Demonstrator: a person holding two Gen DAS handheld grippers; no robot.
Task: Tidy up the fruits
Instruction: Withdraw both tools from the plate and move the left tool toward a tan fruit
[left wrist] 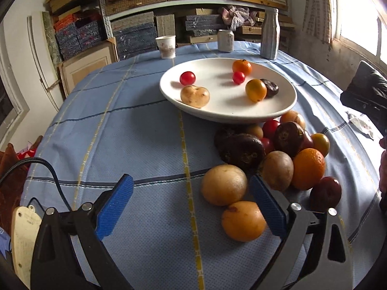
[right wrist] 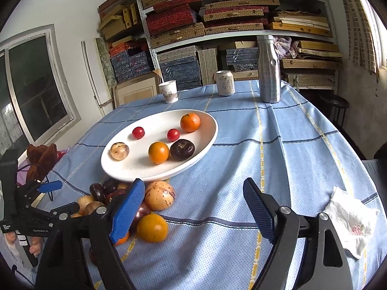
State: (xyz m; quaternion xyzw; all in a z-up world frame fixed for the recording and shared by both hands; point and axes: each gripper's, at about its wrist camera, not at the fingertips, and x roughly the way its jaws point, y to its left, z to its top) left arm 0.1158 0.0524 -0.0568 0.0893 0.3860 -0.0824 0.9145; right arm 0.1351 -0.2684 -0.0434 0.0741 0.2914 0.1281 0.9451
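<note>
Right wrist, can (right wrist: pixel 225 83) lettering unreadable, cup (right wrist: pixel 169 91) print unreadable

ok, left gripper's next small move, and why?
Probably ease the left gripper forward and slightly right to straddle the tan round fruit. Its jaws are open and empty, that fruit sits nearest in the pile, and the white plate beyond has room.

Your right gripper's (right wrist: pixel 191 207) left finger (right wrist: pixel 128 213) covers much of the fruit pile (right wrist: pixel 154 207); the plate (left wrist: pixel 227 113) hides that pile's far side in your left view; the print on the can (right wrist: pixel 225 83) is too small to read; the dark object (left wrist: pixel 367 94) at right is cut off.
</note>
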